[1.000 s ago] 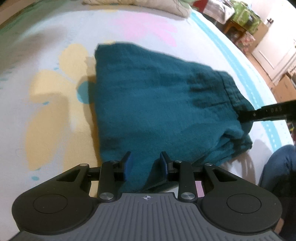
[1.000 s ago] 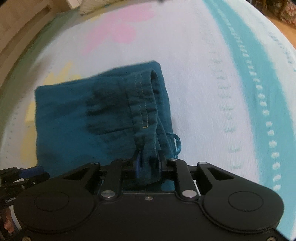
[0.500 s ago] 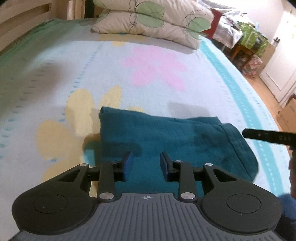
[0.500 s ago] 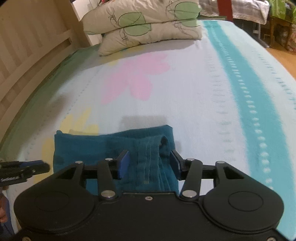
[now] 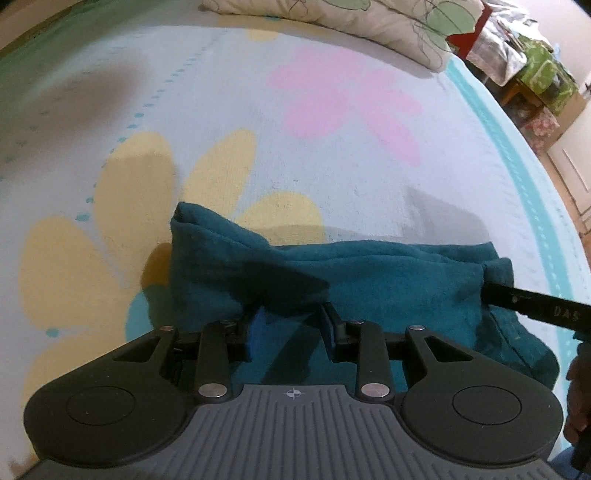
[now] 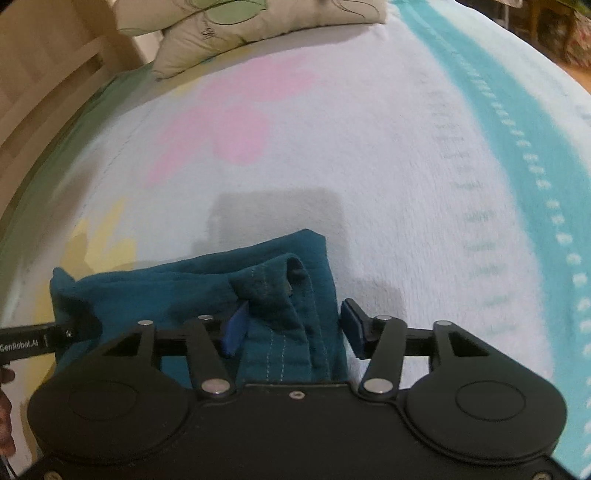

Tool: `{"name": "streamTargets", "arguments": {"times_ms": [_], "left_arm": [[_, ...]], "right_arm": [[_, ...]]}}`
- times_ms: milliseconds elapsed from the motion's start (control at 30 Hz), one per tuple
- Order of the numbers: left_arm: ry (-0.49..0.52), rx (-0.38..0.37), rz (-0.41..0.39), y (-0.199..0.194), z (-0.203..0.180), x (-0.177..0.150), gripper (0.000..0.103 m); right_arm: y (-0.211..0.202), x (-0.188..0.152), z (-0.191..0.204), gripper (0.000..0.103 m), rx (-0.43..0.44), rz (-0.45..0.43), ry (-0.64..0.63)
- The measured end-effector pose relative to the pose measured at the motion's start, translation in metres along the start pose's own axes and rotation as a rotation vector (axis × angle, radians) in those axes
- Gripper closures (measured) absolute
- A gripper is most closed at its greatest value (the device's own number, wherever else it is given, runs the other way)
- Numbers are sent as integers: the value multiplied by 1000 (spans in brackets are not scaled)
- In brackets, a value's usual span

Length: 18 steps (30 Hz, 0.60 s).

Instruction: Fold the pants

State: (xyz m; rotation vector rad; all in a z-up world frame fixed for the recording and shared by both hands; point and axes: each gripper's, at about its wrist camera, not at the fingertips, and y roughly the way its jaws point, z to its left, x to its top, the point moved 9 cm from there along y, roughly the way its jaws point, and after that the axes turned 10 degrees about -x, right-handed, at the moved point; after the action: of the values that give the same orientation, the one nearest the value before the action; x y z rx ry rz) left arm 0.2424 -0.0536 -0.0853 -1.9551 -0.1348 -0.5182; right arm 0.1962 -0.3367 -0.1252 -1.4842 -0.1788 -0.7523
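- Pants [image 5: 369, 280]: folded bundle lying on the bedspread [image 5: 332, 166], near its front edge.
- Left gripper [image 5: 291, 325]: at the near edge of the bundle, toward its left half, fingers either side of the cloth.
- Right gripper [image 6: 291, 328]: at the bundle's right end, fingers spread either side of the stitched waistband.
- Pillows [image 5: 369, 22]: at the far end of the bed, well apart from the pants.
- Headboard [image 6: 48, 66]: left of the pillows in the right wrist view.

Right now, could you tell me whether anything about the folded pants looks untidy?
Yes: the pants are bunched; the stitched waistband humps up between the open right gripper fingers, and the far left corner pokes upward.
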Motion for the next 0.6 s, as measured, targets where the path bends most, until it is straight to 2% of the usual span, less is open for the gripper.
{"name": "streamTargets", "arguments": {"times_ms": [267, 600], "left_arm": [[-5, 13, -11, -7, -8, 2, 72], [-8, 42, -27, -32, -5, -9, 71]], "right_arm": [[-8, -1, 1, 43, -9, 13, -7], [-17, -23, -1, 42, -17, 74, -10]]}}
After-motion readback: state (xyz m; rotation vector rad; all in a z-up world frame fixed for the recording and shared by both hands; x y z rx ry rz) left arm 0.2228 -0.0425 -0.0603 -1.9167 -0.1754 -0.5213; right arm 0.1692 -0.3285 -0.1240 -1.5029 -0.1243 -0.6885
